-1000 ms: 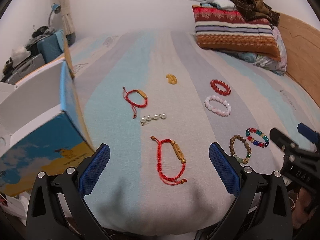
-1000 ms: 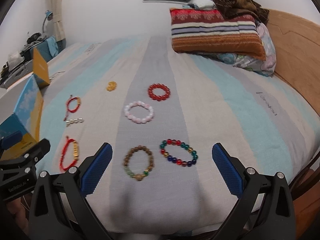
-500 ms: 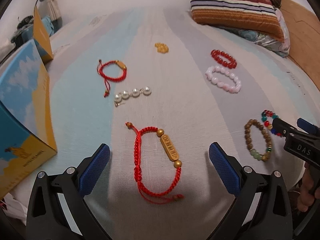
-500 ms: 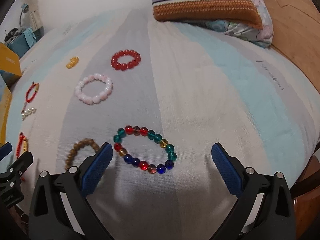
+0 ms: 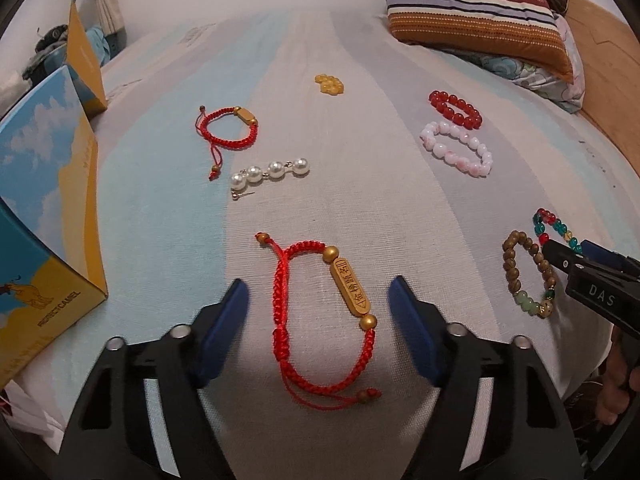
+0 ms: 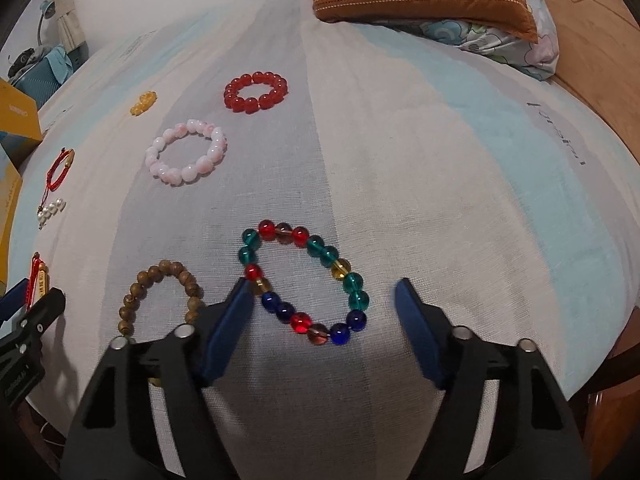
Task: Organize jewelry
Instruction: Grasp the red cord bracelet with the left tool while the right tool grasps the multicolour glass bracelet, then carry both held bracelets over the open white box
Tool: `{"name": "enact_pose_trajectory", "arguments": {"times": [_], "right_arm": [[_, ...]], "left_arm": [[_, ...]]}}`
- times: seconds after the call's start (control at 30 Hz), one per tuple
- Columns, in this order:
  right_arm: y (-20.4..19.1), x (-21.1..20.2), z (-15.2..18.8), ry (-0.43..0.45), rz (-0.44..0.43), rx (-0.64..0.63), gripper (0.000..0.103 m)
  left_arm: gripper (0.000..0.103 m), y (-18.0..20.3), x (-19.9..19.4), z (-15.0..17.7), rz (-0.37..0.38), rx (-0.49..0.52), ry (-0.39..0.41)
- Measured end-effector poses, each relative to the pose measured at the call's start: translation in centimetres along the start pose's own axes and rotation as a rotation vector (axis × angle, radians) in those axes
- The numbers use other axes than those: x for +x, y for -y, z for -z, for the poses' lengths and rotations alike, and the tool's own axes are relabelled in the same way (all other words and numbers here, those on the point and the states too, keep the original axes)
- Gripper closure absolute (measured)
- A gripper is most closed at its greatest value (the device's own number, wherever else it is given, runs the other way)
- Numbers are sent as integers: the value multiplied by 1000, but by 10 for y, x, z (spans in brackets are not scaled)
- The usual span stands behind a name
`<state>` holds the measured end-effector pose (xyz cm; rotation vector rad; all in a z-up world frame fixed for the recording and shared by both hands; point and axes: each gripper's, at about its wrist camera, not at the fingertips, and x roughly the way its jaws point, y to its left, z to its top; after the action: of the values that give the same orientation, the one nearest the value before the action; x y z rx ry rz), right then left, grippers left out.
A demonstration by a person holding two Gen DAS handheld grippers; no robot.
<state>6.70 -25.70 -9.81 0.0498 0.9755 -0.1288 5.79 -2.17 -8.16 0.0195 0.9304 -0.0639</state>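
Striped bed [image 5: 168, 216] — left hand-held gripper [image 5: 318, 304], jaws wide, straddles the red cord bracelet [image 5: 320, 316] at lower centre; right hand-held gripper [image 6: 324, 300], equally spread, straddles the multicoloured bead bracelet [image 6: 304, 280] — neither grasped.

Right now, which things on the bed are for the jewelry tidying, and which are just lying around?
For the job: red cord bracelet, multicolor bead bracelet, wooden bead bracelet, pink bead bracelet, pearl earring.

Lying about: striped pillow, blue-and-yellow box.
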Motion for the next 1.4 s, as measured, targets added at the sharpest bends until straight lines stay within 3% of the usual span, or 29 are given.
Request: {"name": "enact_pose_trajectory", "arguments": {"times": [0.3,0.47,0.7,1.4], "right_arm": [[-1,-3,1,10,27,-8,77],[0,-7,1,28,18,-3,92],[4,-16,-1,63,-1,24,93],[2,-42,1,138,-28,25,94]], "left_arm": [[67,-2,-4,0,31,-3,-12],[91,-7,-6,-1,56,-20,-19],[93,-7,-14,-2,86,-15,0],[93,-11,-28,-4,47,-29,36]]}}
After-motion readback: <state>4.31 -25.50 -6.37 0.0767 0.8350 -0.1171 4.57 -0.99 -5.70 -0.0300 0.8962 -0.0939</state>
